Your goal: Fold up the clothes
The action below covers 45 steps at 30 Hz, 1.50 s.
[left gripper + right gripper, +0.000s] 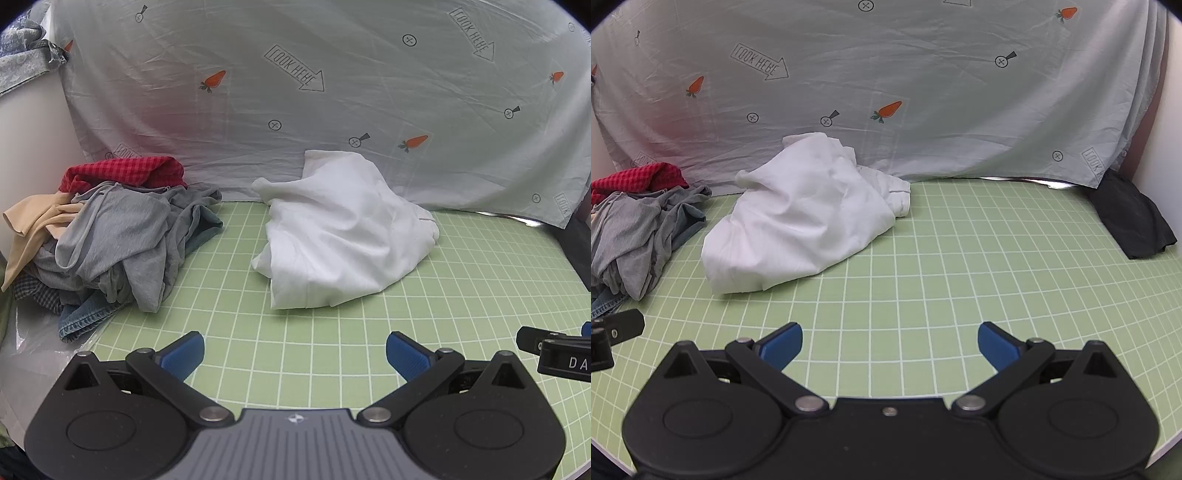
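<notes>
On the left sits a pile of mixed clothes: red, tan, gray and blue jeans cloth all lumped together. Right of it, a white shirt lies crumpled on the green mat, up against the sheet with carrots on it. A black cloth sits far right. The left gripper is spread wide and holds nothing. The right gripper is spread wide too. The shirt is ahead of both, apart from them.
</notes>
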Available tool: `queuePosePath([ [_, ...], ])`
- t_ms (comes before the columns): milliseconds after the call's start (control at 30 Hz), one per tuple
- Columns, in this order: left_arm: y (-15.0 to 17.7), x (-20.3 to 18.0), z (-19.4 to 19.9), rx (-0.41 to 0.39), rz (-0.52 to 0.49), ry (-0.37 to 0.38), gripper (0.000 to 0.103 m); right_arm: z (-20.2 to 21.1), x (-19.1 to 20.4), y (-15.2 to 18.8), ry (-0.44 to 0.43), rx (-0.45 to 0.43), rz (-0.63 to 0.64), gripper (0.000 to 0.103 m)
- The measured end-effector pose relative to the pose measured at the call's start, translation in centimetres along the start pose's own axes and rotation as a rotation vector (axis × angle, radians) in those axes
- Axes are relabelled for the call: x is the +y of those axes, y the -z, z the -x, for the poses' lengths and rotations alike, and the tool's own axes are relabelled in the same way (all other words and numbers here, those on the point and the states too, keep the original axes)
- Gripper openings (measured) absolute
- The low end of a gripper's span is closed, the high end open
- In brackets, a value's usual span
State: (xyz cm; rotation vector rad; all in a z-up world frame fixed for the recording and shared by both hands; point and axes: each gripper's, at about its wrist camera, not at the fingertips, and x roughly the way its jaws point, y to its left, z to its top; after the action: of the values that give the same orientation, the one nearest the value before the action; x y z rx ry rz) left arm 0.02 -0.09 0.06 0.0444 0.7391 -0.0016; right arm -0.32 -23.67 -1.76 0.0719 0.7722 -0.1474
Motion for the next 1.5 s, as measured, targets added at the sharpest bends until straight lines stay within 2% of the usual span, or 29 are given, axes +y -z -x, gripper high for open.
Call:
queuePosePath([
  [1500, -0.1, -2.4, 0.0, -0.001, -0.028, 0.017, 0.103, -0.1, -1.6, -0.3, -0.006, 0.013, 0.004, 0.102],
])
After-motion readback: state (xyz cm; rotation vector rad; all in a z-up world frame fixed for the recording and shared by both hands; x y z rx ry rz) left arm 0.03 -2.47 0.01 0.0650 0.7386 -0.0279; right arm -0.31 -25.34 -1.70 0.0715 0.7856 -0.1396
